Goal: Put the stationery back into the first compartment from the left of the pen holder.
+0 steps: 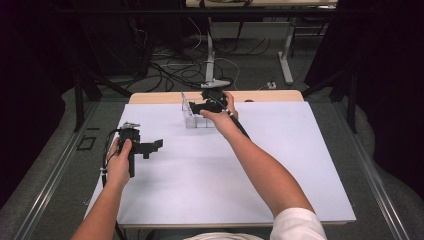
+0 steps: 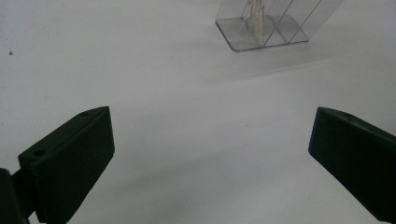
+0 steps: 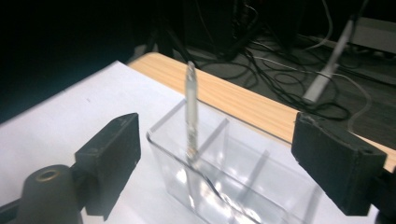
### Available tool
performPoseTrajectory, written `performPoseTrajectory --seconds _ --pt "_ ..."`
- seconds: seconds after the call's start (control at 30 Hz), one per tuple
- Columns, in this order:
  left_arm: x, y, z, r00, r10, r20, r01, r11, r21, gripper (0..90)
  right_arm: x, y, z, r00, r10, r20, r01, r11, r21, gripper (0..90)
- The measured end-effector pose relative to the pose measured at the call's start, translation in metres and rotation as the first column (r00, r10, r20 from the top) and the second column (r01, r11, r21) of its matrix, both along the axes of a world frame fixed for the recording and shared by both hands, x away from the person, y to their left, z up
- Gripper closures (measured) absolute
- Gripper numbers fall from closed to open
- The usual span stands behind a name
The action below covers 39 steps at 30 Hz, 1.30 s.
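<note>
A clear plastic box [image 1: 192, 118] with several compartments stands at the far middle of the white sheet [image 1: 225, 170]. A slim, pale utensil handle [image 3: 190, 105] stands upright in one end compartment of the box [image 3: 224, 177]. My right gripper [image 3: 215, 126] hovers just above the box with its jaws wide apart; nothing touches its pads. From above, the right gripper [image 1: 199, 107] sits over the box's far side. My left gripper [image 1: 154, 148] rests low at the table's left, open and empty. Between the left gripper's [image 2: 210, 116] jaws lies bare sheet, with the box [image 2: 261, 39] farther off.
The wooden table edge [image 1: 260, 95] runs behind the sheet. Beyond it are floor cables [image 1: 175, 70] and metal desk legs [image 1: 286, 60]. Dark curtains flank both sides. A cable trails from the left gripper down the table's left edge.
</note>
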<state>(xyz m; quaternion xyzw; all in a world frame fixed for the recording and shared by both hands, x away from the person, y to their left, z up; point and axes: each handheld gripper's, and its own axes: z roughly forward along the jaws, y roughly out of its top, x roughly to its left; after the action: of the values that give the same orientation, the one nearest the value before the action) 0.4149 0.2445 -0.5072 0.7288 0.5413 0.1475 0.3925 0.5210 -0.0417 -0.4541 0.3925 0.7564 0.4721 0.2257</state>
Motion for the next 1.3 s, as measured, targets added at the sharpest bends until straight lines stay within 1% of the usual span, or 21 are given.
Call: performPoseTrajectory --seconds 0.07,0.1,0.17,0.2,0.27,0.33,0.43,0.47,0.5,0.6,0.67,0.7,0.8,0.83,0.9,1.0,1.1,1.23,1.3 --pt "0.000 0.000 0.000 1.0000 -0.002 0.004 0.002 1.0000 -0.002 0.2 -0.006 -0.007 0.001 1.0000 0.002 -0.001 -0.002 1.000 -0.012 14.9" --pt "0.000 -0.001 0.001 1.0000 -0.003 0.006 0.003 1.0000 -0.005 0.2 -0.008 -0.012 0.002 0.9999 0.003 0.010 -0.003 1.000 -0.017 14.8" --pt "-0.001 -0.001 0.002 0.9999 0.001 0.011 -0.001 0.9999 -0.011 0.2 -0.015 -0.021 0.003 0.9999 -0.004 0.014 0.004 1.000 -0.011 12.8" --pt "-0.001 -0.001 0.002 0.9998 -0.004 0.019 0.004 0.9999 -0.014 0.2 -0.018 -0.026 0.003 0.9999 -0.007 0.008 0.007 1.000 -0.008 11.2" --pt "-0.001 -0.002 0.002 0.9997 -0.006 0.024 0.007 0.9999 -0.014 0.1 -0.025 -0.037 0.004 0.9999 -0.010 0.009 0.010 1.000 -0.002 9.0" --pt "-0.001 -0.002 0.003 0.9997 -0.011 0.022 0.012 0.9999 -0.011 0.2 -0.032 -0.048 0.003 0.9995 -0.029 0.009 0.029 1.000 0.011 6.5" --pt "-0.001 -0.004 0.003 0.9995 -0.021 0.025 0.021 0.9998 -0.003 0.2 -0.041 -0.067 -0.001 0.9986 -0.052 -0.009 0.052 0.998 0.021 1.4" --pt "-0.001 -0.004 0.003 0.9994 -0.019 0.027 0.019 0.9998 -0.002 0.1 -0.044 -0.074 -0.002 0.9985 -0.053 -0.010 0.053 0.998 0.025 0.2" --pt "-0.001 -0.004 0.003 0.9995 -0.017 0.027 0.017 0.9998 -0.004 0.1 -0.047 -0.080 -0.003 0.9980 -0.059 -0.022 0.060 0.998 0.032 0.0" --pt "-0.001 -0.005 0.003 0.9995 -0.020 0.025 0.020 0.9998 -0.001 0.2 -0.056 -0.099 -0.007 0.9963 -0.086 -0.007 0.086 0.996 0.027 0.0" --pt "-0.002 -0.006 0.003 0.9994 -0.021 0.026 0.021 0.9998 0.001 0.1 -0.063 -0.110 -0.009 0.9943 -0.105 -0.016 0.106 0.994 0.040 0.0" --pt "-0.002 -0.006 0.003 0.9994 -0.022 0.026 0.022 0.9998 0.003 0.1 -0.066 -0.116 -0.011 0.9934 -0.114 -0.013 0.115 0.993 0.041 0.0" --pt "-0.002 -0.006 0.003 0.9994 -0.022 0.026 0.022 0.9998 0.004 0.1 -0.076 -0.133 -0.015 0.9906 -0.136 -0.011 0.137 0.990 0.018 0.0" --pt "-0.002 -0.006 0.003 0.9995 -0.022 0.024 0.022 0.9998 0.003 0.2 -0.079 -0.138 -0.017 0.9897 -0.143 -0.003 0.143 0.990 0.011 0.0" --pt "-0.002 -0.006 0.002 0.9994 -0.021 0.026 0.021 0.9998 0.003 0.1 -0.084 -0.149 -0.021 0.9877 -0.156 -0.012 0.156 0.987 0.026 0.0" --pt "-0.002 -0.006 0.002 0.9994 -0.021 0.026 0.021 0.9998 0.000 0.1 -0.093 -0.164 -0.025 0.9833 -0.181 -0.019 0.181 0.983 0.029 0.0" --pt "-0.002 -0.005 0.002 0.9994 -0.023 0.024 0.023 0.9997 0.003 0.2 -0.101 -0.177 -0.030 0.9792 -0.201 -0.030 0.202 0.978 0.044 0.0" --pt "-0.001 -0.007 0.001 0.9993 -0.024 0.028 0.024 0.9997 -0.001 0.1 -0.113 -0.193 -0.037 0.9731 -0.228 -0.033 0.229 0.973 0.040 0.0" --pt "-0.002 -0.008 0.001 0.9994 -0.020 0.028 0.021 0.9998 -0.004 0.1 -0.118 -0.199 -0.040 0.9702 -0.238 -0.045 0.241 0.969 0.056 0.0"
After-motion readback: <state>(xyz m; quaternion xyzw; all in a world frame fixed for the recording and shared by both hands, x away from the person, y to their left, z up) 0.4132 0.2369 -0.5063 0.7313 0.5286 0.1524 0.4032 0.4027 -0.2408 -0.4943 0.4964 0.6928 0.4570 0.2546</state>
